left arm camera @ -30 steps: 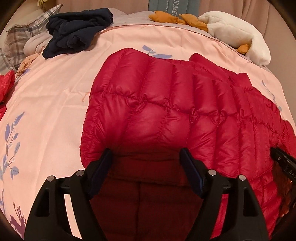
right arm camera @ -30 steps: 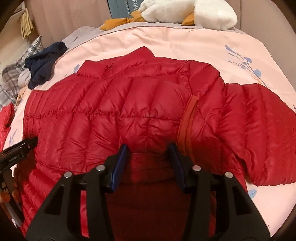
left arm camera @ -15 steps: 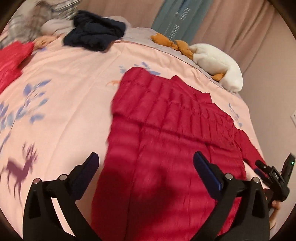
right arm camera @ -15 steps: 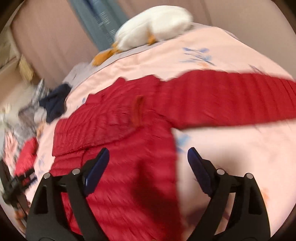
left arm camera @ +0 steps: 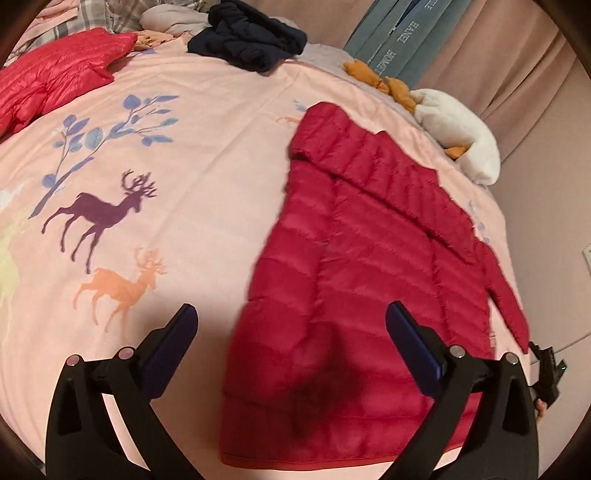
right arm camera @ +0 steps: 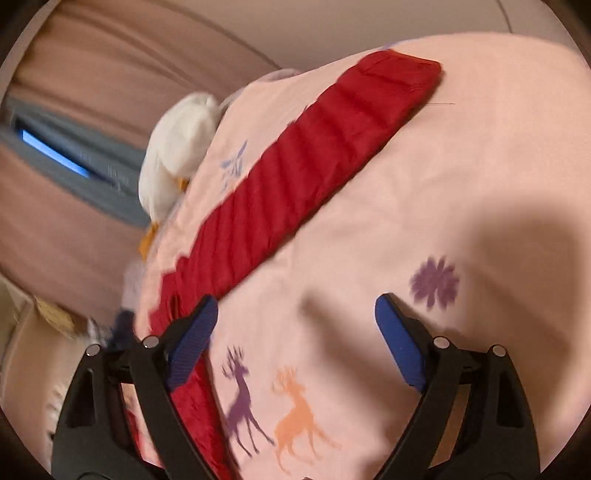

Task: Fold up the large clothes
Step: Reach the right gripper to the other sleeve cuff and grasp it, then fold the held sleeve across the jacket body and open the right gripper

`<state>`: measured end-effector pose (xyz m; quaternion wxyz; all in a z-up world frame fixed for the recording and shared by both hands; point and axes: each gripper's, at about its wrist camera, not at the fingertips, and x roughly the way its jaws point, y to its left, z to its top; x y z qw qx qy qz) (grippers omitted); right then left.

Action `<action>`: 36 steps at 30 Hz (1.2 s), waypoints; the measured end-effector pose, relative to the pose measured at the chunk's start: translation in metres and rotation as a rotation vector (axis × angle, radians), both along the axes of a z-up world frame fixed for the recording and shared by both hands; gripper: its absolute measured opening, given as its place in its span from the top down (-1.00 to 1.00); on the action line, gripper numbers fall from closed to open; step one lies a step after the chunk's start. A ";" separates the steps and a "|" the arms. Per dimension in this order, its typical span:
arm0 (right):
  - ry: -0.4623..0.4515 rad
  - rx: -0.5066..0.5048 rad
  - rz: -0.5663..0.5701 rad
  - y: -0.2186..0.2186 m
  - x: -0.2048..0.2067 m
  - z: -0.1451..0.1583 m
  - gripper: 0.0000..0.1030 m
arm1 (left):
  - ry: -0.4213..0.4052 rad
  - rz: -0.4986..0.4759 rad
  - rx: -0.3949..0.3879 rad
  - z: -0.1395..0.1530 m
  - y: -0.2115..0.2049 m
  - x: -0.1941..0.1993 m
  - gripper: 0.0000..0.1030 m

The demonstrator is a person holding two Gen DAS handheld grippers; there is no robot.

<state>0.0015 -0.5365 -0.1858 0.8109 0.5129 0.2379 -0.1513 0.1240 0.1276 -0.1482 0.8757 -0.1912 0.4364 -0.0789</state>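
A red quilted down jacket (left arm camera: 369,266) lies flat on the pink bedspread (left arm camera: 184,192), its left side folded in over the body. My left gripper (left arm camera: 291,343) hangs open above the jacket's lower left part, holding nothing. In the right wrist view the jacket's right sleeve (right arm camera: 314,162) stretches out straight across the bedspread (right arm camera: 461,184). My right gripper (right arm camera: 295,343) is open and empty over bare bedspread, just right of the jacket's side edge. The right gripper also shows at the far right edge (left arm camera: 546,369) of the left wrist view.
A second red down jacket (left arm camera: 48,81) lies at the far left. A dark navy garment (left arm camera: 251,44) sits at the bed's head beside plaid bedding (left arm camera: 122,11). A white plush goose (left arm camera: 458,136) lies at the far right corner, near curtains (left arm camera: 517,55).
Both grippers let go of the jacket and opened wide. The left one drew back and left, and the right one swung right and rolled, so it now looks along the outstretched sleeve.
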 end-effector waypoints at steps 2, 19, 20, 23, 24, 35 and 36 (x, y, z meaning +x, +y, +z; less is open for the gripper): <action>-0.008 0.023 -0.021 -0.011 0.007 0.001 -0.72 | -0.007 -0.027 -0.019 0.006 -0.013 -0.001 -0.97; -0.002 0.106 -0.278 -0.085 0.061 -0.022 0.28 | -0.026 -0.124 0.043 0.025 -0.085 0.005 -0.97; 0.013 0.103 -0.284 -0.086 0.061 -0.025 0.51 | -0.027 -0.126 0.046 0.024 -0.087 0.006 -0.97; 0.003 0.111 -0.288 -0.090 0.059 -0.031 0.77 | -0.021 -0.134 0.042 0.022 -0.092 0.009 -0.97; 0.002 0.106 -0.283 -0.090 0.057 -0.031 0.81 | -0.019 -0.135 0.040 0.021 -0.094 0.009 -0.97; -0.009 -0.435 -0.020 0.006 0.098 0.081 0.90 | -0.012 -0.158 -0.013 0.015 -0.090 0.001 -0.97; -0.028 -0.506 0.035 0.029 0.105 0.097 0.90 | -0.011 -0.158 -0.020 0.015 -0.088 0.000 -0.97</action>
